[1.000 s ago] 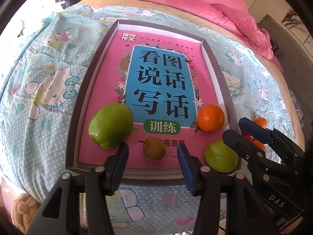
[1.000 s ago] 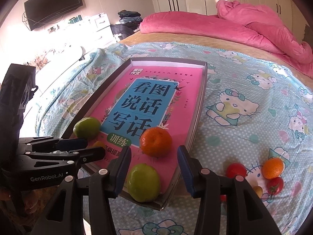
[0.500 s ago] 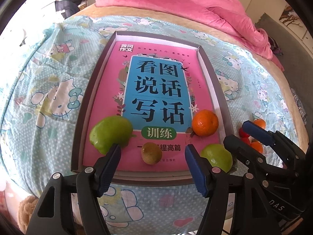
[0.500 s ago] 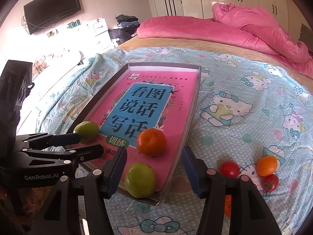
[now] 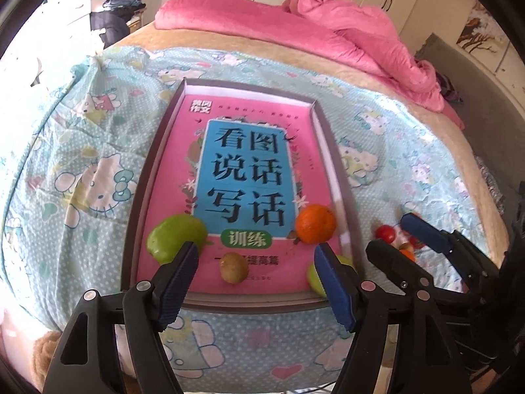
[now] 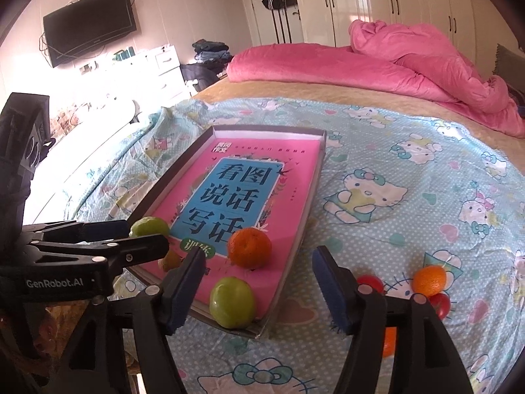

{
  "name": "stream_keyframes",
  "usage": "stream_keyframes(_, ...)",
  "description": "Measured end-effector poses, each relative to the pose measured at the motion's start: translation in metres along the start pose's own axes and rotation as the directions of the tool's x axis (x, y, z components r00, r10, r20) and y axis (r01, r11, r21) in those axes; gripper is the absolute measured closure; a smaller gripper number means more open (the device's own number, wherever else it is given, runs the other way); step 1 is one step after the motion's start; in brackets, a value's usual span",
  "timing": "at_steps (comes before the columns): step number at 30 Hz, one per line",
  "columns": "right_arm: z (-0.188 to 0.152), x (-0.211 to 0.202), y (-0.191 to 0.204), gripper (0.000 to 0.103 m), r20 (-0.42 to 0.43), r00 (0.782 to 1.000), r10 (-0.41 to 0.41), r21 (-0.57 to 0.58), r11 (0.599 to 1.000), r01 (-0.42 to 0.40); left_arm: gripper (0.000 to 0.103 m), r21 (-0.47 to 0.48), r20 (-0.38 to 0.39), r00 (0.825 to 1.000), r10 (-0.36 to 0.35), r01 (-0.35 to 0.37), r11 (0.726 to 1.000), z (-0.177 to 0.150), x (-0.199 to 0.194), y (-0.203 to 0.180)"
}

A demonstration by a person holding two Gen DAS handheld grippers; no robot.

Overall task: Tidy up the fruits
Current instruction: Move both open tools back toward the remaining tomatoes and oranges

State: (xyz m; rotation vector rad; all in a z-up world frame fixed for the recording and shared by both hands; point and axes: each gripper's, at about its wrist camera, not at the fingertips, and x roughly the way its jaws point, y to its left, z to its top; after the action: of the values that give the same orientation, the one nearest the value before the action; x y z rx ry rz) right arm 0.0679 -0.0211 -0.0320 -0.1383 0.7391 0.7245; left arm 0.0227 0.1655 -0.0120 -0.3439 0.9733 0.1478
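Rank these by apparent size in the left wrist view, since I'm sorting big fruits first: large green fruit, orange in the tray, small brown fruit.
1. Large green fruit
2. Orange
3. Small brown fruit, smallest though slightly nearer the camera

1. Beyond my fingers, a pale blue cartoon-cat bedsheet [image 6: 410,177] covers the bed.
2. Farther off, a pink duvet [image 6: 377,62] lies bunched.
3. Far left of them, I see a wall-mounted TV [image 6: 88,26].
4. White wardrobes [image 6: 393,0] stand behind.
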Motion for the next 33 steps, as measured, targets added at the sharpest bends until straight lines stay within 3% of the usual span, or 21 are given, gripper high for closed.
stream_keyframes(18, -0.001, -0.025, -0.017, 0.031, 0.048, 0.999, -0.011, 0.041, 0.999, 0.009, 0.026, 0.019, 0.023, 1.000, 0.011, -0.011, 1.000, 0.000, -0.016, -0.016)
stream_keyframes(33, -0.007, -0.054, -0.046, 0.030, 0.086, 0.994, -0.064, 0.100, 0.993, 0.055, 0.026, 0.051, 0.025, 0.999, -0.041, 0.040, 0.998, -0.002, -0.025, -0.040)
